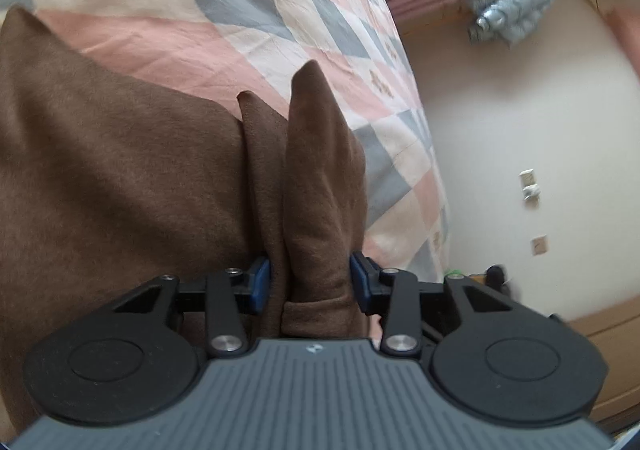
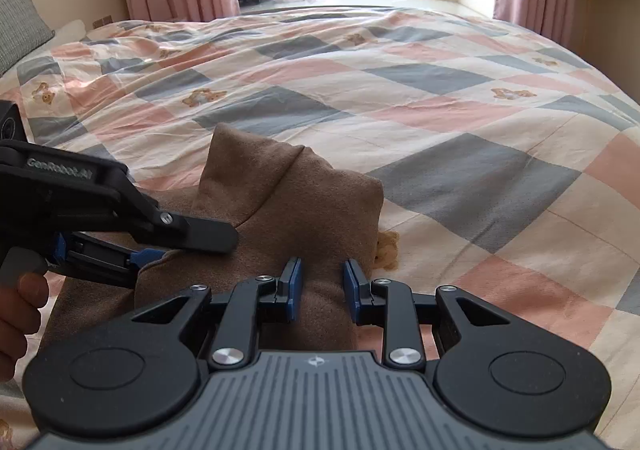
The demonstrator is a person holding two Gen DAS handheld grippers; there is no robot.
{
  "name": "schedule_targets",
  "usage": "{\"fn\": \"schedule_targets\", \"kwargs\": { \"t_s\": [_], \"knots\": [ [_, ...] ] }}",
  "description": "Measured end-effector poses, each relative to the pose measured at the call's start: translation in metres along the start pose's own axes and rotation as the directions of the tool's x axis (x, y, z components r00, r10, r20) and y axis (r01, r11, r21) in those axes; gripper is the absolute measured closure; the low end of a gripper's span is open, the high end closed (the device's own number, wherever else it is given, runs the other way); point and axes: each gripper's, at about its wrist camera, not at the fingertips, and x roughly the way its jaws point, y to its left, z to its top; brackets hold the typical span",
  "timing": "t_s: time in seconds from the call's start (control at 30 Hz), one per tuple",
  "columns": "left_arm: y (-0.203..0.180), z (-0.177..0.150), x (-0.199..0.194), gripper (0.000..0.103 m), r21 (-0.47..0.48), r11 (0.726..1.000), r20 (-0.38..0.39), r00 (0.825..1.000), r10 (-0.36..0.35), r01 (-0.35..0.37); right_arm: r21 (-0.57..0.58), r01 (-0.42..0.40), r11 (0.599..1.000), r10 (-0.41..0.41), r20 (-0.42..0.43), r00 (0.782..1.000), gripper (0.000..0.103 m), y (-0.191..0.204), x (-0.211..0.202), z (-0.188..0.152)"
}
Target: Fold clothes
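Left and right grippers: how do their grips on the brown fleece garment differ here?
The left gripper clamps a thick bunched fold of the brown fleece garment; the right gripper pinches a narrower ridge. The left one's view is tilted, with the checked quilt slanting; the right one's is level. Both have blue pads and are shut on cloth.

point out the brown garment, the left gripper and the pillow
brown garment (image 2: 312, 206), right wrist view, raised folded part
left gripper (image 2: 154, 252), right wrist view, blue tip on fabric
pillow (image 2: 20, 24), right wrist view, grey face
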Motion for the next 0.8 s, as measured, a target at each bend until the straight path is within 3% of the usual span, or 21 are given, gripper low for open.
{"fn": "schedule_targets", "kwargs": {
  "t_s": [0.07, 0.13, 0.2, 0.43, 0.53, 0.63, 0.8],
  "knots": [
    [0.008, 0.0, 0.003, 0.066, -0.037, 0.999, -0.004, 1.0, -0.005, 0.005, 0.01, -0.005, 1.0, 0.005, -0.001, 1.0, 0.074, -0.001, 0.001, -0.001],
    [0.007, 0.0, 0.003, 0.083, -0.039, 0.999, 0.004, 1.0, -0.013, 0.013, 0.014, -0.008, 1.0, 0.008, -0.001, 1.0, 0.074, -0.002, 0.002, -0.002],
    [-0.004, -0.002, -0.003, 0.086, 0.018, 1.0, 0.023, 1.0, 0.002, -0.002, 0.018, -0.008, 1.0, 0.008, 0.001, 1.0, 0.073, -0.001, 0.002, -0.001],
    [-0.031, -0.005, -0.079, 0.087, 0.135, 0.99, 0.16, 0.987, 0.025, -0.047, 0.104, -0.1, 0.99, 0.093, 0.068, 0.993, 0.069, -0.004, -0.03, 0.018],
    [-0.016, -0.008, -0.104, 0.087, 0.104, 0.989, 0.191, 0.978, 0.085, -0.106, 0.068, -0.15, 0.986, 0.146, 0.062, 0.987, 0.063, 0.012, -0.033, 0.02],
    [0.011, -0.012, -0.111, 0.087, 0.017, 0.986, 0.175, 0.972, 0.158, -0.163, 0.003, -0.165, 0.986, 0.165, 0.006, 0.986, 0.062, 0.036, -0.019, 0.015],
    [0.015, -0.018, -0.127, 0.087, 0.022, 0.986, 0.223, 0.963, 0.155, -0.163, -0.097, -0.158, 0.983, 0.157, -0.016, 0.987, 0.057, 0.065, -0.009, 0.01]
  ]
}}
